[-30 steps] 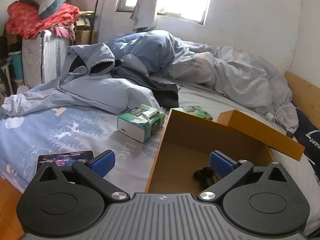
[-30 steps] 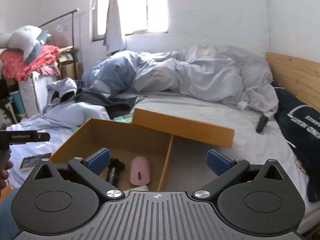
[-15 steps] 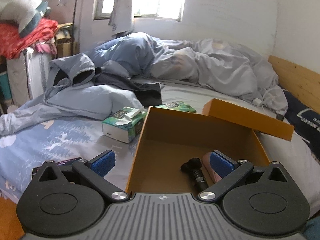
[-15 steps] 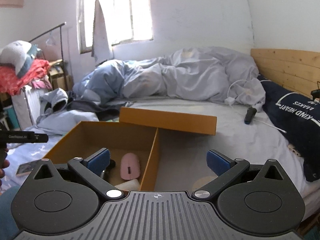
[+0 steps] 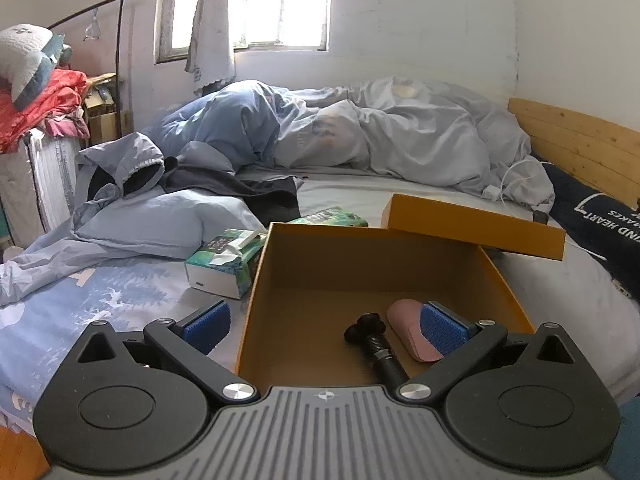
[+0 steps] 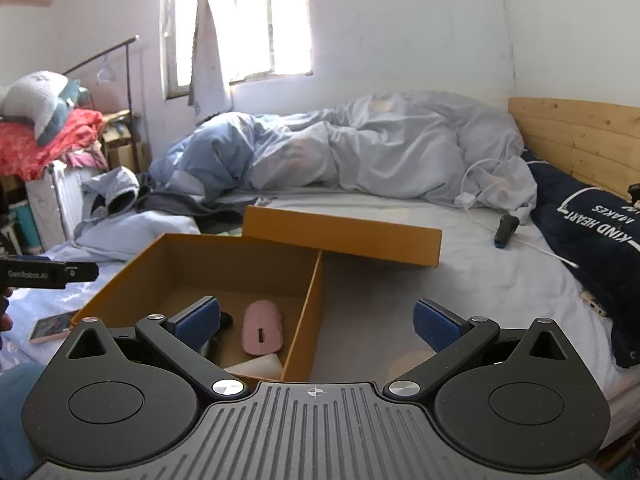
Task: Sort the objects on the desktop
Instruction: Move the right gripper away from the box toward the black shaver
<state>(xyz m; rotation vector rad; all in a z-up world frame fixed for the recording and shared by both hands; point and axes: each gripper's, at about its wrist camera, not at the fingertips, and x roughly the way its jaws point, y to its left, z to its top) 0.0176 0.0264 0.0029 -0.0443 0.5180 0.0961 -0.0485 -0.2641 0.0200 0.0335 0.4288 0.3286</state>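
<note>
An open orange cardboard box [image 5: 496, 276] [image 6: 308, 292] sits on the bed, its lid [image 5: 472, 226] [image 6: 340, 236] leaning behind it. Inside lie a pink mouse [image 5: 404, 324] [image 6: 262, 326], a black cylindrical handle [image 5: 376, 348] and a white object [image 6: 260, 364]. My left gripper [image 5: 324, 324] is open and empty, hovering above the box's near left wall. My right gripper [image 6: 316, 320] is open and empty, above the box's right wall. A phone [image 6: 50, 326] lies on the sheet left of the box.
A green tissue pack [image 5: 224, 256] and a green box [image 5: 332, 216] lie left of and behind the orange box. A crumpled duvet [image 6: 360, 148] fills the back of the bed. A black-blue tool [image 6: 505, 230], white cable and navy pillow [image 6: 600, 232] lie at right.
Both grippers have swung rightward and tilted upward. The box has shifted left in both views, and more of its inside shows in the left view. Both grippers stay open.
</note>
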